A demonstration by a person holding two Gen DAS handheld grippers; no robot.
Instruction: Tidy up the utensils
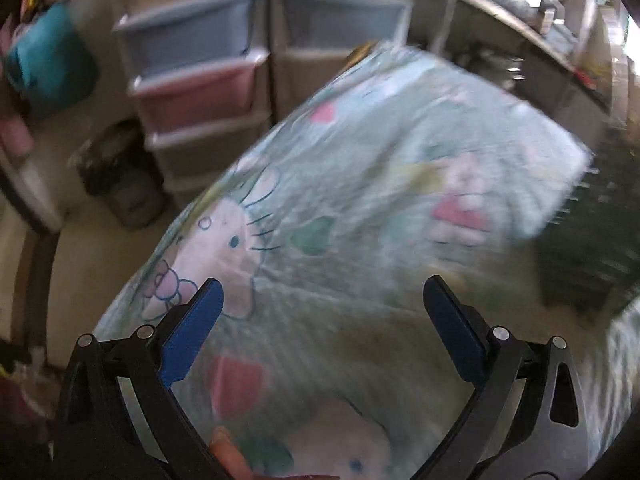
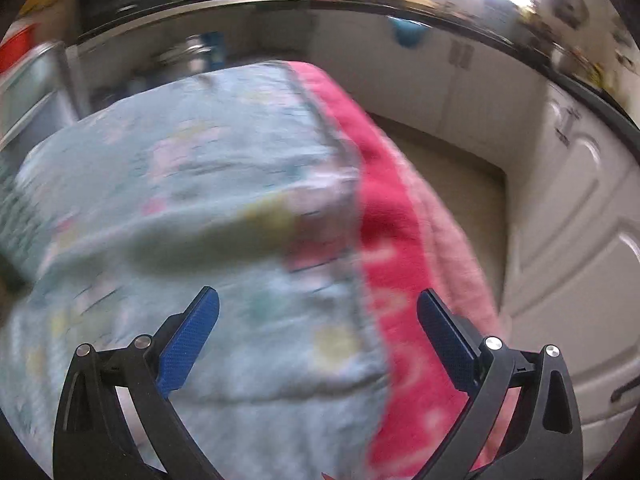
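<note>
No utensils show in either view; both views are blurred by motion. My left gripper (image 1: 322, 292) is open and empty, its blue pads (image 1: 192, 332) spread above a pale green cartoon-print cloth (image 1: 360, 184) that covers a table. My right gripper (image 2: 318, 302) is open and empty over the same cloth (image 2: 180, 200), near its red and pink towel edge (image 2: 384, 208) on the right.
Plastic drawer units (image 1: 196, 76) stand beyond the table at the left, with a dark bag (image 1: 116, 168) on the floor beside them. A dark mat (image 1: 592, 240) lies at the table's right. White kitchen cabinets (image 2: 560, 220) and a dark countertop (image 2: 280, 4) lie beyond the table.
</note>
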